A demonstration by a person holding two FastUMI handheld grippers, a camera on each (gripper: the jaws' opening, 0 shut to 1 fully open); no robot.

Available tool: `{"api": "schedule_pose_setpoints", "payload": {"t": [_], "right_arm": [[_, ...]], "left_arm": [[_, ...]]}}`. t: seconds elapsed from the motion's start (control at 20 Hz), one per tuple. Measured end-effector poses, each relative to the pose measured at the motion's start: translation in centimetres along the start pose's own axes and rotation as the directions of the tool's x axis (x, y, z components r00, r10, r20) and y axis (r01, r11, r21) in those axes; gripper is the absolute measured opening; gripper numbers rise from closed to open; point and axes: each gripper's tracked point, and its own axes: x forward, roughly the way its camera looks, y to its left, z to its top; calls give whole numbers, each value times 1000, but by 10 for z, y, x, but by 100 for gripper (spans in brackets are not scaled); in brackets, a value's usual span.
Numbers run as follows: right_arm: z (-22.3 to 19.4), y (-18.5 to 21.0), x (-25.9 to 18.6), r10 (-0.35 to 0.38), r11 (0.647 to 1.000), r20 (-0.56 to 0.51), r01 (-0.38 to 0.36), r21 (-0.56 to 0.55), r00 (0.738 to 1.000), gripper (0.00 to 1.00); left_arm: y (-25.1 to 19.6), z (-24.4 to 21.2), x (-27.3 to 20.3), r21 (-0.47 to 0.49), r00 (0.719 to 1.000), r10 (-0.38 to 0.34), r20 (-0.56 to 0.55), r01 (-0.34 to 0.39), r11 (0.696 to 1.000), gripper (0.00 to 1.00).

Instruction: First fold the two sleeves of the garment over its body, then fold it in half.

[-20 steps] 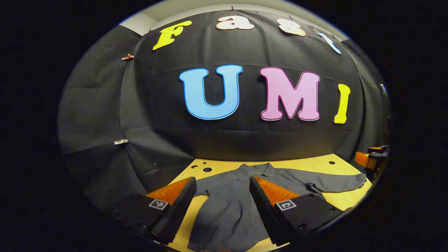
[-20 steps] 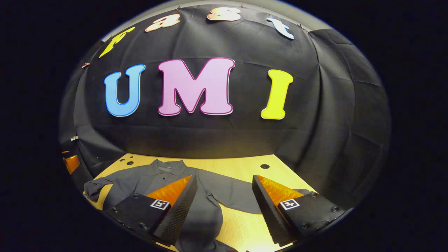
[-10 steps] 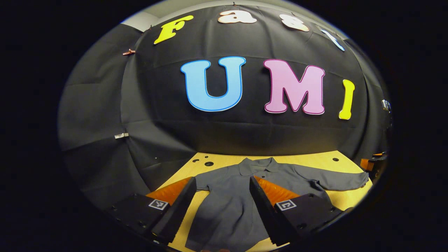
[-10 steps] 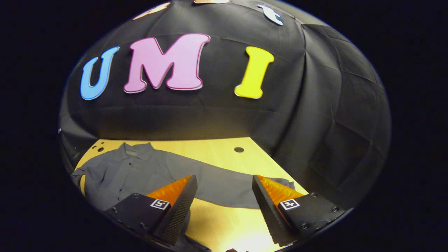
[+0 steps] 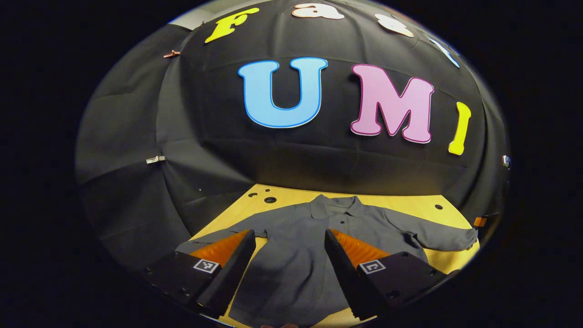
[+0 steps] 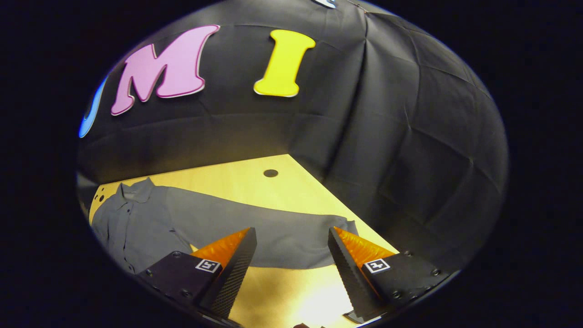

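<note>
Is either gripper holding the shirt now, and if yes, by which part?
Nothing is held. The left gripper is open above the shirt body; the right gripper is open near the sleeve.

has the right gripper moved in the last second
Yes. In the right gripper view the wall letters slid left and up, so the right gripper swung right and tipped down toward the shirt sleeve on the table.

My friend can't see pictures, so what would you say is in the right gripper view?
A grey collared shirt lies flat on a yellow wooden table, one long sleeve stretched out sideways. The right claw hangs open just in front of that sleeve, touching nothing.
</note>
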Motion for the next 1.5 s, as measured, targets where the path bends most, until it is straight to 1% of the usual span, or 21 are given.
{"api": "schedule_pose_setpoints", "payload": {"t": [0.15, 0.3, 0.4, 0.55, 0.65, 0.75, 0.85, 1.0, 1.1, 1.3, 1.35, 1.45, 1.5], "right_arm": [[-10, -26, 20, -60, 997, -46, 61, 36, 997, 98], [-23, -55, 39, -125, 986, -107, 135, 93, 986, 98], [-32, -72, 51, -160, 979, -139, 174, 102, 977, 98], [-44, -89, 66, -189, 974, -172, 206, 91, 967, 98], [-51, -94, 75, -189, 974, -203, 210, 85, 961, 98], [-57, -95, 85, -175, 979, -219, 193, 65, 960, 98], [-65, -95, 93, -162, 979, -247, 186, 78, 955, 98], [-79, -106, 108, -172, 971, -294, 212, 109, 940, 98], [-89, -114, 116, -180, 968, -327, 227, 111, 928, 98], [-110, -115, 130, -139, 970, -388, 203, 130, 911, 98], [-110, -113, 130, -115, 970, -394, 189, 153, 912, 98], [-112, -112, 129, -100, 960, -396, 193, 203, 913, 97], [-108, -110, 130, -106, 958, -385, 198, 208, 917, 99]], "left_arm": [[-3, -3, 7, 9, 1000, 9, -14, -9, 1000, 96], [-8, -3, 12, 18, 1000, 14, -26, -13, 1000, 96], [-10, -4, 15, 19, 999, 17, -34, -17, 1000, 96], [-12, -7, 19, 23, 999, 26, -43, -25, 999, 96], [-14, -11, 21, 15, 998, 29, -58, -28, 999, 96], [-16, -15, 24, 14, 997, 34, -75, -33, 999, 96], [-19, -19, 28, 25, 995, 39, -91, -37, 999, 96], [-26, -15, 31, 45, 995, 35, -93, -30, 999, 96], [-30, -18, 32, 62, 995, 31, -99, -24, 998, 96], [-45, -21, 37, 70, 993, -12, -122, 21, 997, 96], [-48, -20, 38, 75, 992, -19, -124, 29, 997, 96], [-54, -20, 41, 86, 992, -30, -125, 41, 995, 96], [-56, -19, 42, 92, 992, -36, -123, 47, 995, 96]]}}
